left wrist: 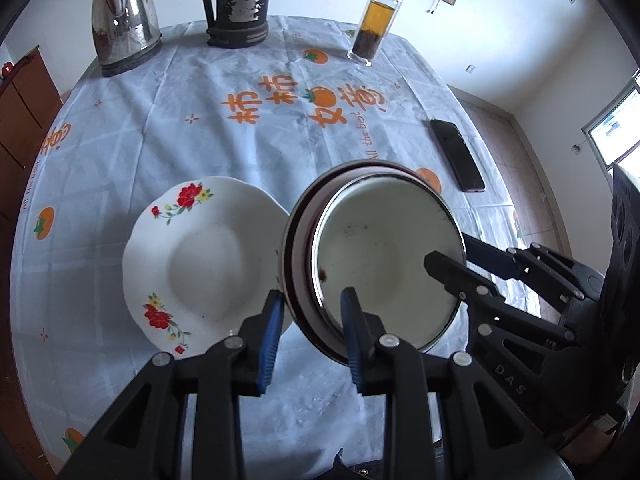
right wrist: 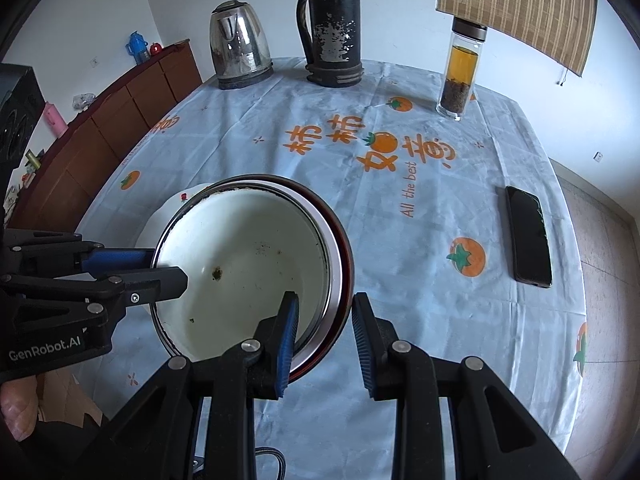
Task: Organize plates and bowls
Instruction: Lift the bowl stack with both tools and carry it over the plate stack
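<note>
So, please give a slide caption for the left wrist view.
Both grippers lift a white enamel bowl beside the flowered white plate.

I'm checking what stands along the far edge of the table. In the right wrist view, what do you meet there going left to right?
Steel kettle → black thermos jug → glass tea bottle.
</note>
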`<state>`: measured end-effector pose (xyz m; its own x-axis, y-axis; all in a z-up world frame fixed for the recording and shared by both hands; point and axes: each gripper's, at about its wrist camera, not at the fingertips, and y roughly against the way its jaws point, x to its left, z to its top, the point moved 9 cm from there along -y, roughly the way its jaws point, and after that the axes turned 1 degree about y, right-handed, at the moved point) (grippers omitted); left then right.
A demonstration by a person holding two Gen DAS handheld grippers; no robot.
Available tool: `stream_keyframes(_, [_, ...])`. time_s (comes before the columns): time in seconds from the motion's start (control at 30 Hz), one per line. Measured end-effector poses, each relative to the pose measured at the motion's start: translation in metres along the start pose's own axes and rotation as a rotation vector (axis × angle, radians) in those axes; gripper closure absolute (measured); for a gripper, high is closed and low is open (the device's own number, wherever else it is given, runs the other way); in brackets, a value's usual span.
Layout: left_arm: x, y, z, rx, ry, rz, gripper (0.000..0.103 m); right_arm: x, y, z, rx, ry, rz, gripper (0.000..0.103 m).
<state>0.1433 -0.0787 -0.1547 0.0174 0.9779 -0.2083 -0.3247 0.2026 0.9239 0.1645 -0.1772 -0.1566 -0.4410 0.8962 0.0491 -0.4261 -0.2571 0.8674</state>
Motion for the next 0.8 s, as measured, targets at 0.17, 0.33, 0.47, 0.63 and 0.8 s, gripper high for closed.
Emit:
stream_keyframes(0.17, [0.010, 0.004, -0.002, -0.006, 0.013, 0.003, 0.076, 0.011, 0.000, 0.003, -0.001, 0.013, 0.004, 0.073])
stream_keyframes(0.33, [0.022, 0.007, -0.006, -0.008, 0.029, 0.009, 0.076, 0.022, -0.003, 0.005, 0.000, 0.023, 0.012, 0.073])
stream_keyframes(0.47, [0.032, 0.009, -0.007, -0.010, 0.043, 0.015, 0.076, 0.033, -0.005, 0.008, 0.002, 0.034, 0.019, 0.073])
stream_keyframes(0.63, [0.043, 0.011, -0.008, -0.011, 0.060, 0.023, 0.076, 0.044, -0.009, 0.012, 0.002, 0.047, 0.029, 0.073])
stream_keyframes(0.8, [0.052, 0.011, -0.011, -0.008, 0.073, 0.030, 0.076, 0.052, -0.012, 0.014, 0.004, 0.055, 0.038, 0.073])
